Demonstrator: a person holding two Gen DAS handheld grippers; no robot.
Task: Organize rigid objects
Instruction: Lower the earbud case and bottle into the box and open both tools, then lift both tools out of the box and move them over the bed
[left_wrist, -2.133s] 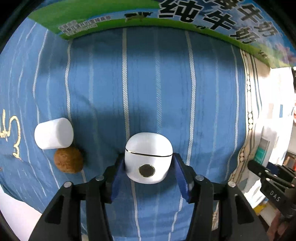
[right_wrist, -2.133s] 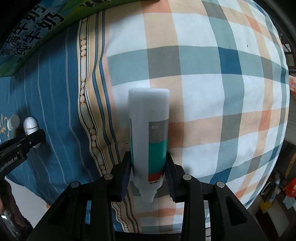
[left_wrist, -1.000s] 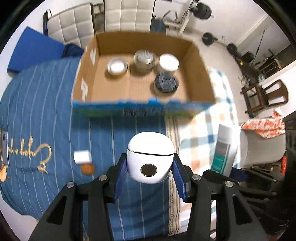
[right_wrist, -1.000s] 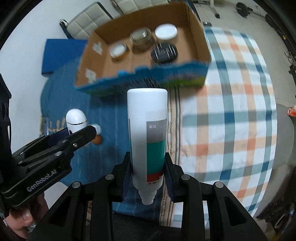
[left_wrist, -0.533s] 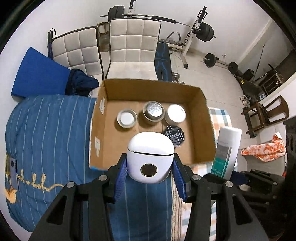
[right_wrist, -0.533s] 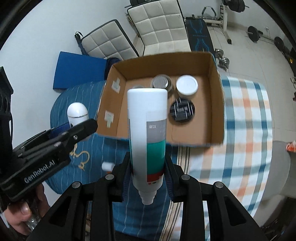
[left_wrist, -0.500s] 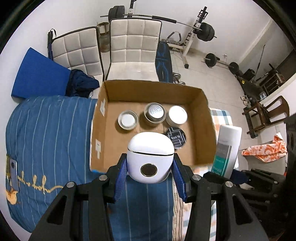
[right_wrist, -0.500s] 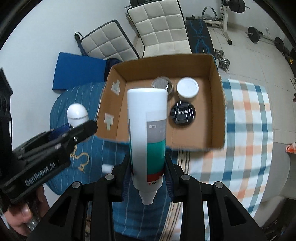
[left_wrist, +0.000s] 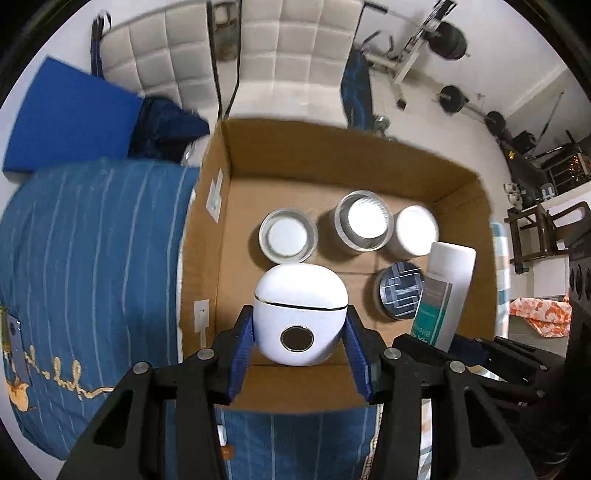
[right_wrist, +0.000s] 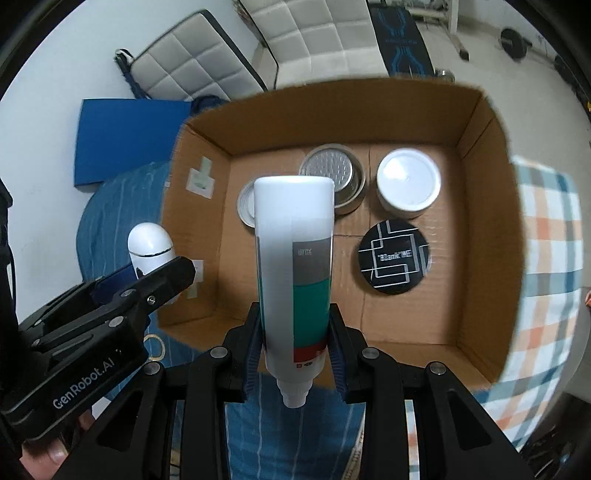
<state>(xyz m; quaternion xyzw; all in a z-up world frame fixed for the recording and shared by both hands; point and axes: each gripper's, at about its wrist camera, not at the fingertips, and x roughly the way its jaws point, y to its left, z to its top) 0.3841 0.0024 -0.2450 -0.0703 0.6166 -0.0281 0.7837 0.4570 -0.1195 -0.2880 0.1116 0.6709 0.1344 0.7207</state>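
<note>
**Two grippers carry a white case and a bottle over an open cardboard box**

The left gripper (left_wrist: 301, 354) is clamped on a small white case (left_wrist: 301, 314). The case is rounded and glossy, with a thin dark seam running around it below its domed top and a dark round button ringed in silver on the face toward the camera. The blue pads (left_wrist: 242, 350) press on its two sides, and it hangs above the near part of the box floor.

The right gripper (right_wrist: 295, 354) is closed on a white bottle (right_wrist: 295, 258), gripped low on its body near the narrow nozzle, with the flat end pointing away. The bottle has a grey band, a wider teal band and a thin red strip at the bottom of its label. It hangs above the near left part of the box.

The cardboard box (right_wrist: 484, 192) sits on a bed with a blue striped cover (left_wrist: 92, 240) and a checked blanket (right_wrist: 550, 240). On the box floor are four round containers. In a row toward the far wall: a shallow clear jar with a white lid (left_wrist: 288, 238), a taller metal tin (right_wrist: 332, 171) with a dimpled top, and a jar with a plain white lid (right_wrist: 408, 181). Nearer, on the right, is a flat black tin (right_wrist: 393, 256) with white line markings on its lid. They stand close together, the two silver ones just beside each other.
</note>
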